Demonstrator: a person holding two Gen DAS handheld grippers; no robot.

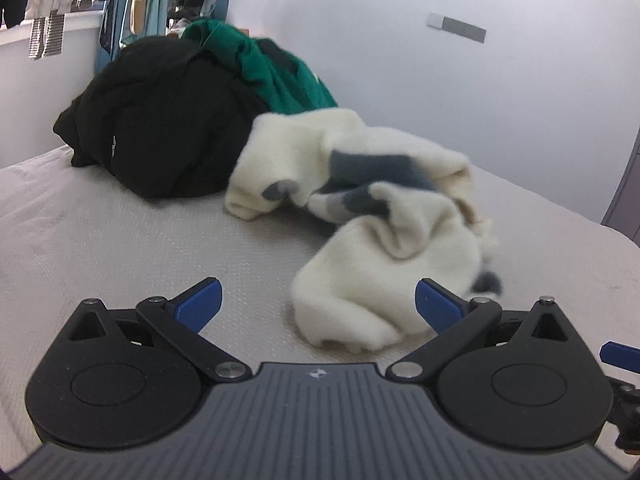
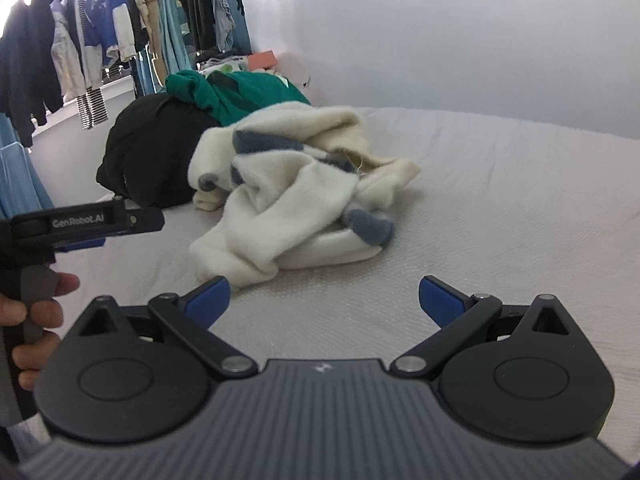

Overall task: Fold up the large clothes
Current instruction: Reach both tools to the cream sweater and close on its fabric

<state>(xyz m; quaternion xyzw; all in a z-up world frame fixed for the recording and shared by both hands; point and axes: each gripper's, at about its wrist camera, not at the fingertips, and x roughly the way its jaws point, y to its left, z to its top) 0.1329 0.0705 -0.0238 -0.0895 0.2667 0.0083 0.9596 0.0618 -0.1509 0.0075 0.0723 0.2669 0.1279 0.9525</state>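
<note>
A crumpled cream fleece garment with grey-blue patches [image 1: 372, 216] lies on the white bed [image 1: 120, 240]; it also shows in the right wrist view [image 2: 288, 188]. My left gripper [image 1: 318, 304] is open and empty, its blue pads just short of the garment's near end. My right gripper [image 2: 324, 300] is open and empty, a little short of the garment's near edge. The left gripper's body [image 2: 80, 222] shows at the left of the right wrist view, held by a hand [image 2: 36, 312].
A black garment [image 1: 160, 120] and a green garment [image 1: 276, 68] are piled behind the cream one, also in the right wrist view as black [image 2: 156, 152] and green [image 2: 240, 92]. Hanging clothes [image 2: 80, 40] line the far left. A white wall [image 2: 440, 40] stands behind the bed.
</note>
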